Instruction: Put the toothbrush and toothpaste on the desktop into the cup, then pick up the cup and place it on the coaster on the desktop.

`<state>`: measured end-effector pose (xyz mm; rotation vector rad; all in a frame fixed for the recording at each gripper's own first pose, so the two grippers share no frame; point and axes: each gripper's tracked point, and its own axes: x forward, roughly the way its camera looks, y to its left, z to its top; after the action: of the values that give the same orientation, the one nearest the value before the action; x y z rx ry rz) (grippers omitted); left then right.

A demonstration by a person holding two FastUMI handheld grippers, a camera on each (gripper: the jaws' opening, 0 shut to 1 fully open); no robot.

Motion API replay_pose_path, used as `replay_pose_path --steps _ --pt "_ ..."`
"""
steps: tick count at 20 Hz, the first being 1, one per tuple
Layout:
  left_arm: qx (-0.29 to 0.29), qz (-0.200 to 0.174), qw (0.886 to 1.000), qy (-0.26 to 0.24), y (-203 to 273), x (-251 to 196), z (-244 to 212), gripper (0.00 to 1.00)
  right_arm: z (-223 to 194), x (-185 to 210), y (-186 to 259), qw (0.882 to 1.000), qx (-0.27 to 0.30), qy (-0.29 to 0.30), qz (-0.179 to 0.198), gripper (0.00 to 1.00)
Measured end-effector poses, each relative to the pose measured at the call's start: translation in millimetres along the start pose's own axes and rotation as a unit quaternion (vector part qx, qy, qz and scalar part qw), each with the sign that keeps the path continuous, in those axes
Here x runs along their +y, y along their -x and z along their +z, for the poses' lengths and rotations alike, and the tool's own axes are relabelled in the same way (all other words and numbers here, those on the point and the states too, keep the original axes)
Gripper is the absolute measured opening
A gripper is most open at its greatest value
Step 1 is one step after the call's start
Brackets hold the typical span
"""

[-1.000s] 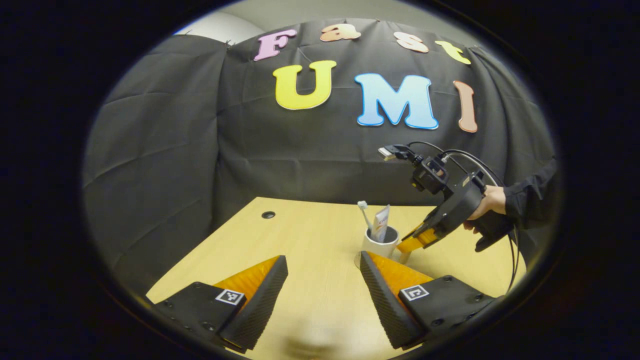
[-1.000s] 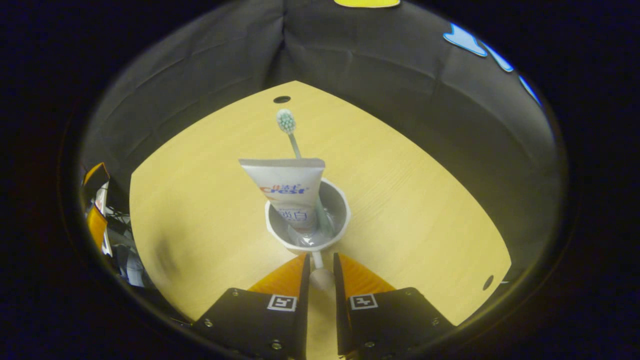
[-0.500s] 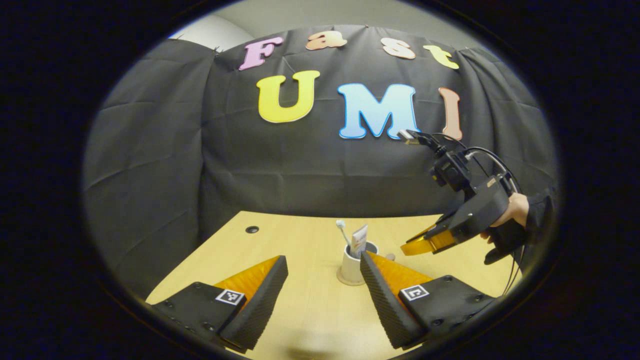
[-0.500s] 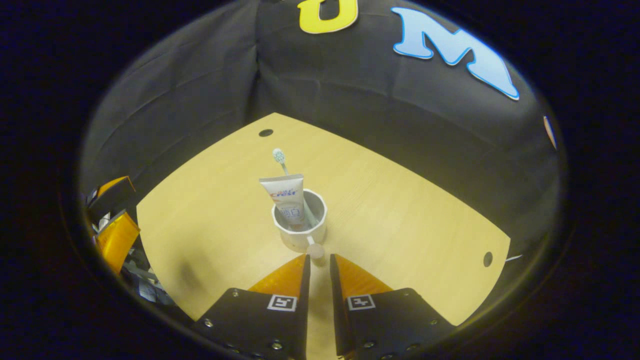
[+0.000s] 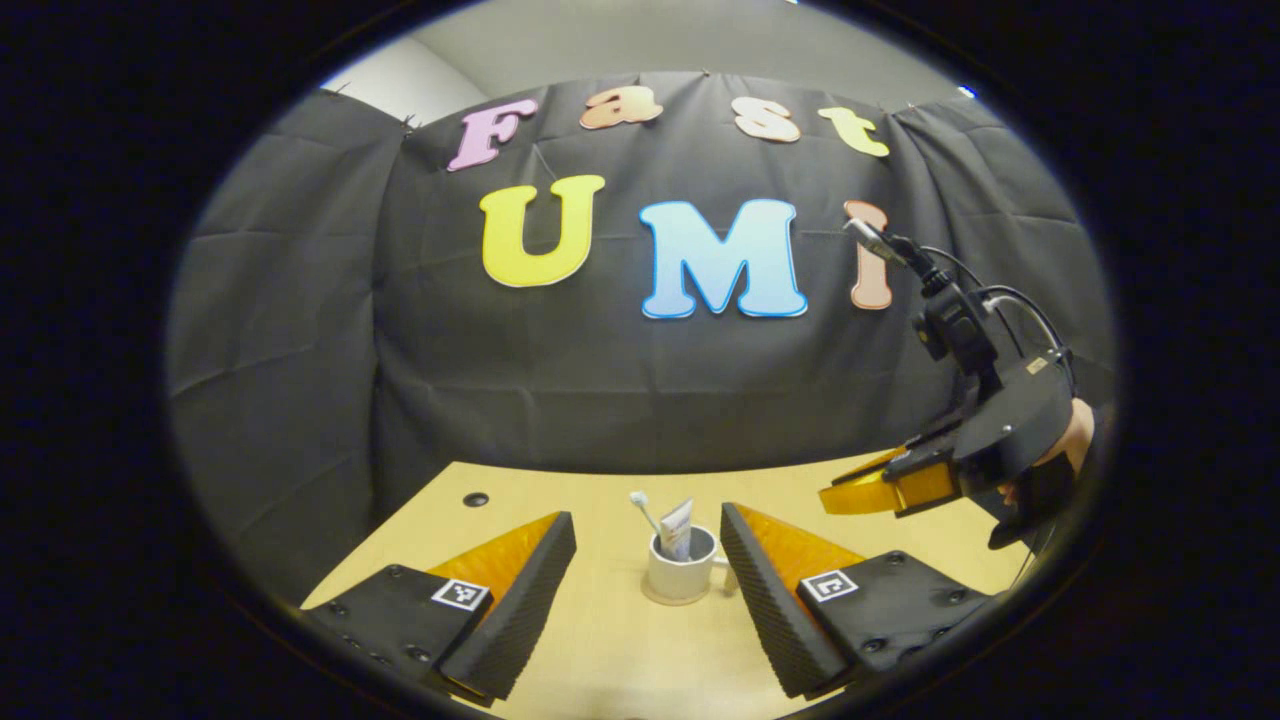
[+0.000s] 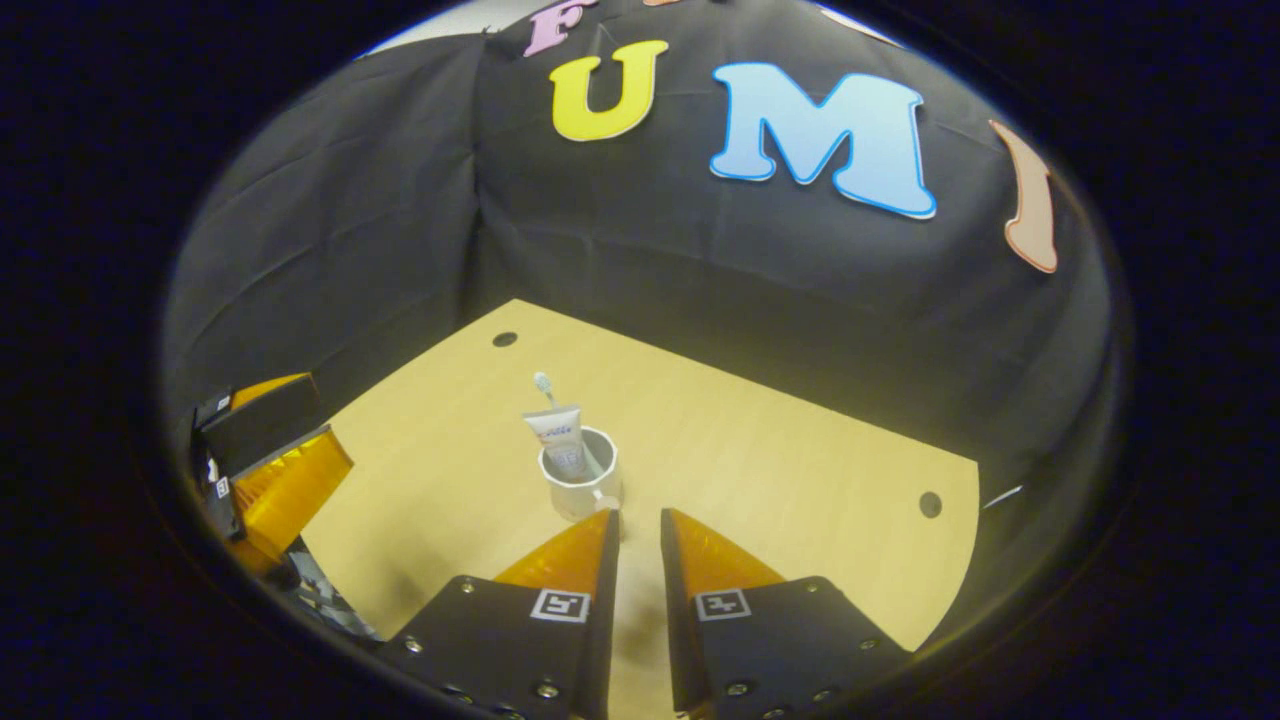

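The cup (image 6: 580,485) sits on the coaster (image 5: 660,598), holding the toothbrush (image 6: 545,383) and toothpaste (image 6: 556,432). The left gripper (image 5: 648,550) is spread wide; the right gripper (image 6: 638,520) is nearly pressed together, holding nothing.

the cup (image 5: 680,574) stands on the coaster (image 5: 655,598) on the worktop (image 5: 600,640), near its middle, with the toothbrush (image 5: 642,508) and the toothpaste (image 5: 677,527) upright inside it, the toothbrush to the left of the toothpaste in the left gripper view. the booth wall (image 5: 560,390) rises behind the worktop. in the right gripper view the cup (image 6: 580,482) sits just ahead of the right gripper (image 6: 636,525), with a hole (image 6: 505,339) in the worktop (image 6: 780,480) behind it and another hole (image 6: 930,503) off to the right.
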<state>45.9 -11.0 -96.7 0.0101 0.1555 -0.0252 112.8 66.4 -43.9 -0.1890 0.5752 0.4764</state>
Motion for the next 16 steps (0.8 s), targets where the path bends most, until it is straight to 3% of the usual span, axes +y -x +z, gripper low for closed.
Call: replay_pose_path --steps 3,6,8,11,12,13,16 --pt "-0.013 -0.005 1.000 0.000 2.0 -6.5 17.0 0.94 2.5 2.9 22.6 0.999 -0.037 -0.020 -0.023 0.27" --pt "-0.028 -0.008 1.000 -0.006 3.7 -11.1 32.7 0.97 7.2 1.6 47.4 0.996 -0.068 -0.034 -0.049 0.27" --pt "-0.037 -0.010 0.999 -0.011 6.4 -15.7 42.2 0.94 11.8 3.9 61.7 0.994 -0.088 -0.037 -0.058 0.37" --pt "-0.051 -0.012 0.998 -0.017 11.2 -22.3 53.7 1.00 20.3 8.4 80.8 0.989 -0.117 -0.060 -0.067 0.31" --pt "-0.053 -0.014 0.998 -0.019 13.4 -24.7 55.7 1.00 23.8 10.5 83.8 0.987 -0.129 -0.072 -0.068 0.40" --pt "-0.055 -0.015 0.998 -0.020 14.8 -26.4 57.7 1.00 23.8 8.0 89.4 0.985 -0.136 -0.080 -0.074 0.55" --pt "-0.060 -0.014 0.998 -0.021 21.3 -30.5 62.9 1.00 29.0 3.4 103.4 0.979 -0.159 -0.083 -0.098 0.54"
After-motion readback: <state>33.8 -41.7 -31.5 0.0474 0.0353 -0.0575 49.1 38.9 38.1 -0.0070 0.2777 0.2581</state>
